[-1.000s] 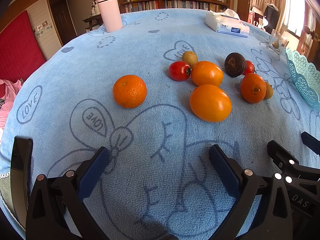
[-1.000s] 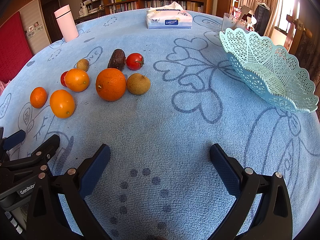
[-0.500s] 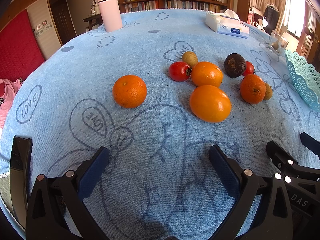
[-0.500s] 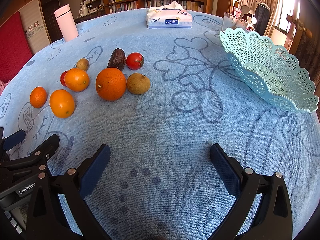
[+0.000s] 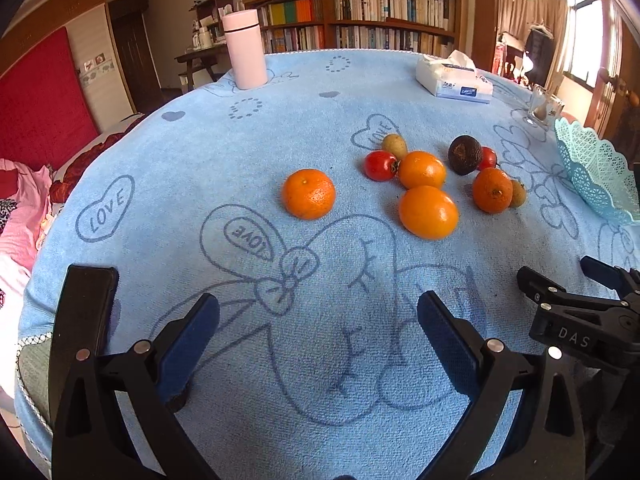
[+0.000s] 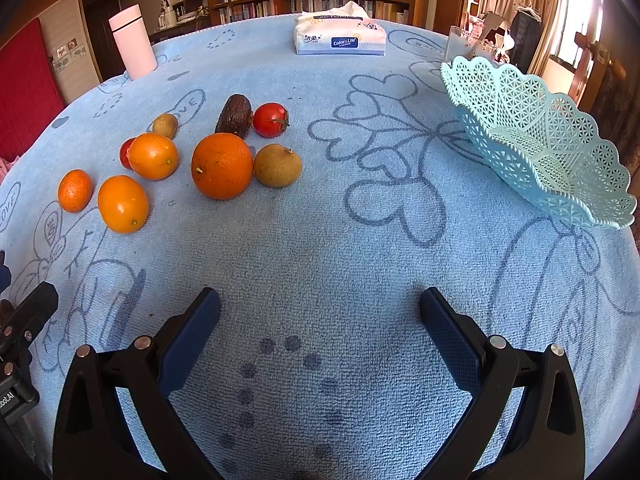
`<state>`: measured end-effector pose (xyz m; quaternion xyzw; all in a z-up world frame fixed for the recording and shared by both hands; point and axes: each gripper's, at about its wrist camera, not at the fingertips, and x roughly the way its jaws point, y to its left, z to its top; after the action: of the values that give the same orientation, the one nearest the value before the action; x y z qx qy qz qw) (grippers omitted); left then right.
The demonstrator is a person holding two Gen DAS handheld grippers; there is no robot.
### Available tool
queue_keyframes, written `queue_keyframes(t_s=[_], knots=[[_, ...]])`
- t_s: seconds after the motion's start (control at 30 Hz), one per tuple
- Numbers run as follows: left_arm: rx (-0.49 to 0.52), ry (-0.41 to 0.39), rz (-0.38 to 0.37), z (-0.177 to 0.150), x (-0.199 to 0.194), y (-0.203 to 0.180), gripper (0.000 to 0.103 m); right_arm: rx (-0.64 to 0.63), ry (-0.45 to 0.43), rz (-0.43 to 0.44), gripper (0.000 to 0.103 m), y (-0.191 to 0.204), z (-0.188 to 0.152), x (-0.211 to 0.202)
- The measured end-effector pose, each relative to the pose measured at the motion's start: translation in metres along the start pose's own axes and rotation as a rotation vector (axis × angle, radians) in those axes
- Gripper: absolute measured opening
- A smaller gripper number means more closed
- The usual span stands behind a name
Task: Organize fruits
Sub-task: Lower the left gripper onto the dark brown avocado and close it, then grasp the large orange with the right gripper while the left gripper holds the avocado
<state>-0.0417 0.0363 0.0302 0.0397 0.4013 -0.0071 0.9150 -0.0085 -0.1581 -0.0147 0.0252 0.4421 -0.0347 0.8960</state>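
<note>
Fruits (image 6: 222, 166) are lying clustered mid-bench, well apart from the lattice basket (image 6: 536, 140) sitting near the right edge. Left gripper (image 5: 318, 320) and right gripper (image 6: 320, 316) are hovering over the near edge, jaws wide, gripping nothing.

- The left gripper (image 5: 318, 302) has drawn back from the fruit. In its own view the lone orange (image 5: 308, 194) and the large orange (image 5: 428, 212) now look smaller and farther off than a second ago.
- The same view has tipped upward. The pink bottle (image 5: 245, 50) sits lower in the frame, and the top of the bookshelf (image 5: 360, 12), cut off before, is now in sight.
- The black slab (image 5: 86, 320) at the left of that view stands further into the frame than before.
- In the right wrist view, the left gripper has slid toward the left edge, and its blue finger is now almost out of frame.
</note>
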Motion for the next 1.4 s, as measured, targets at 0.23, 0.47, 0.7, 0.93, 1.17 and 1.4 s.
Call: queue_keyframes(t_s=[0.23,0.47,0.7,0.93,1.17,1.4], knots=[[-0.067,-0.055,0.072,-0.018,-0.04,0.04,0.098,0.0,-0.001,0.0,0.101,0.0,0.0,0.0],[-0.106,-0.039,0.119,-0.038,-0.043,0.067,0.09,0.0,-0.001,0.0,0.101,0.0,0.0,0.0],[-0.19,0.047,0.093,-0.045,-0.011,0.083,0.056,0.0,-0.001,0.0,0.101,0.0,0.0,0.0],[-0.204,0.035,0.079,-0.041,-0.007,0.081,0.041,0.0,-0.003,0.012,0.101,-0.001,-0.001,0.0],[-0.178,-0.006,0.033,-0.026,-0.008,0.071,0.041,-0.022,-0.005,0.113,0.101,0.006,0.005,-0.012],[-0.149,-0.04,0.017,-0.009,-0.006,0.063,0.041,-0.063,-0.027,0.25,0.091,0.045,0.026,-0.017]])
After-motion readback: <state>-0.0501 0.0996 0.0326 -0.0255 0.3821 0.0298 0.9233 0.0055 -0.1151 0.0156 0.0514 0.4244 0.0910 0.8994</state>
